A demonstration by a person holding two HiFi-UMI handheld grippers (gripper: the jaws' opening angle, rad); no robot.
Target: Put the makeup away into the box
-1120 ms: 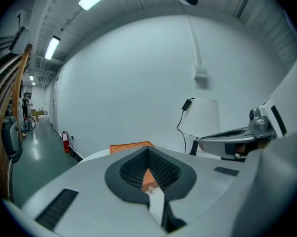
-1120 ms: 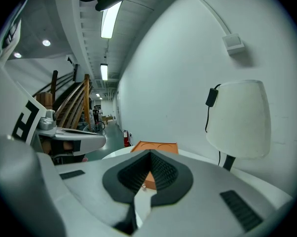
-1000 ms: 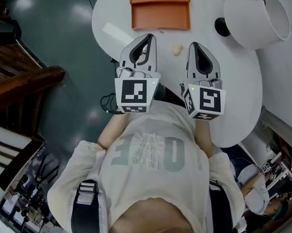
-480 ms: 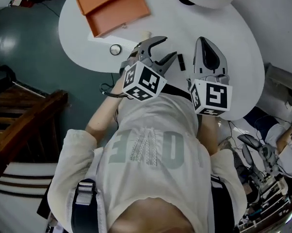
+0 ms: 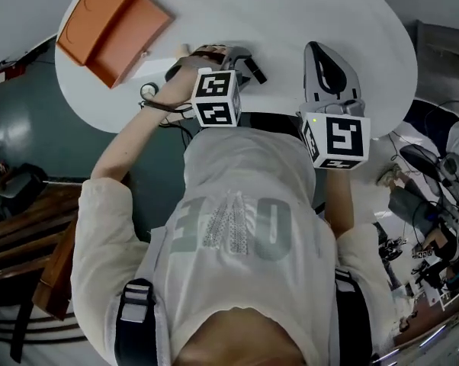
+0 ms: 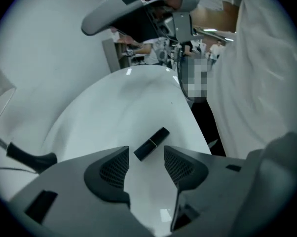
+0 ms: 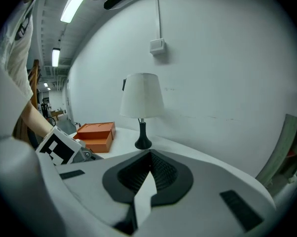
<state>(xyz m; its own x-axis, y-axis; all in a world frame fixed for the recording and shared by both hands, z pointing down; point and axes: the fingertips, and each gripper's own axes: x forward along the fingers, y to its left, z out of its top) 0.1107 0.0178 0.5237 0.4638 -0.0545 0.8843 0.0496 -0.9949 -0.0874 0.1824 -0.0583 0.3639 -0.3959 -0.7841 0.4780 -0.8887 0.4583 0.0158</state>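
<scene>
Two claws over the white table, both mine to report. The left claw points steeply down at the tabletop. Its jaws have just been opening and now stand wide apart. Nothing sits between the pads. The black lipstick lies flat on the table just ahead of the gap, roughly centred on it and angled across. It touches neither pad, so I have no hold on it. In the head view the left claw is near the table's near edge, with its marker cube facing up. The right claw hangs beside it, apart from it, tilted down less steeply. In the right gripper view the right claw has its jaw tips together and nothing is pinched between them. The orange box sits well out on the left claw's outer side, far from the lipstick, and looks open. From the right claw the orange box is ahead and to the left. A white-shaded lamp stands straight ahead beyond the tips.
</scene>
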